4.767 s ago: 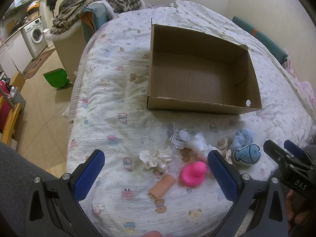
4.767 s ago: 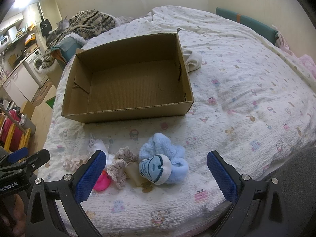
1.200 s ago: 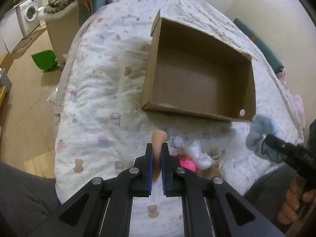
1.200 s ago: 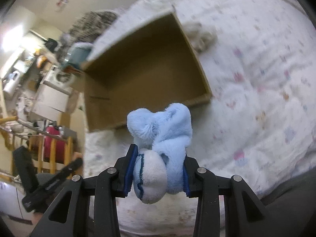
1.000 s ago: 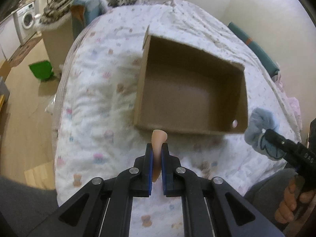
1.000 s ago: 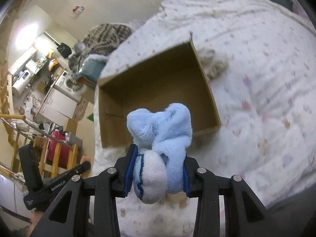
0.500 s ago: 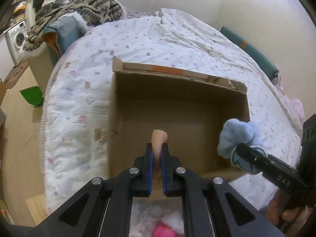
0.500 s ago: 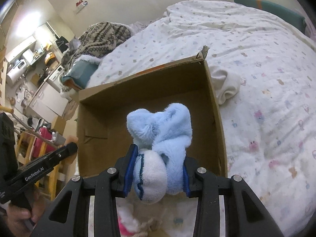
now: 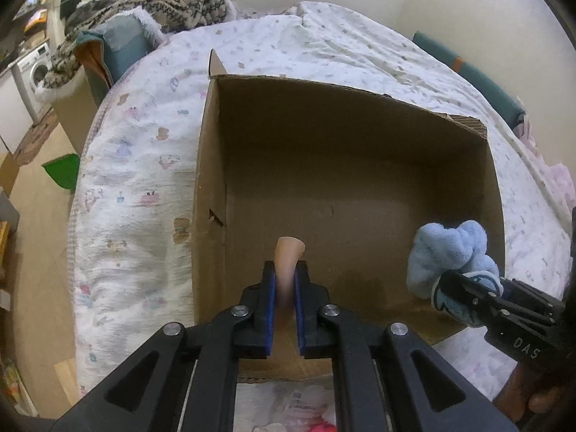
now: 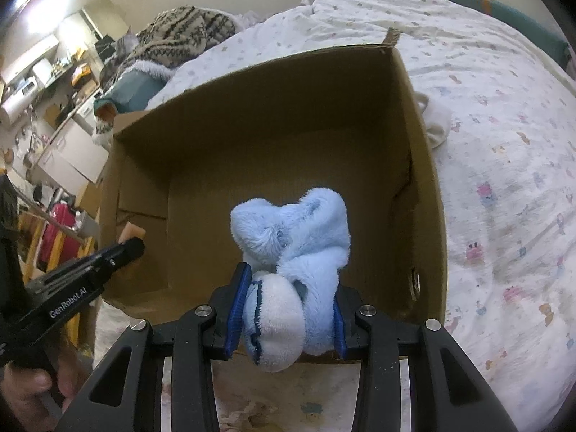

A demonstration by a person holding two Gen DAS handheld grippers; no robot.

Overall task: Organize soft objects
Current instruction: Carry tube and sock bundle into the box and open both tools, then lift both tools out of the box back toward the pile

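Left tongs (image 9: 285, 280) grip peach roll (image 9: 289, 256); right tongs (image 10: 287, 304) grip blue plush (image 10: 293, 248) (both over box (image 9: 212, 165))

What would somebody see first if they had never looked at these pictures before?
Probably the fluffy blue sock bundle, squeezed in the right gripper over the right side of the big open cardboard box, near its front edge. Next, the small peach-colored foam piece pinched in the left gripper over the box's left side. The box sits on a bed with a cartoon-print quilt.
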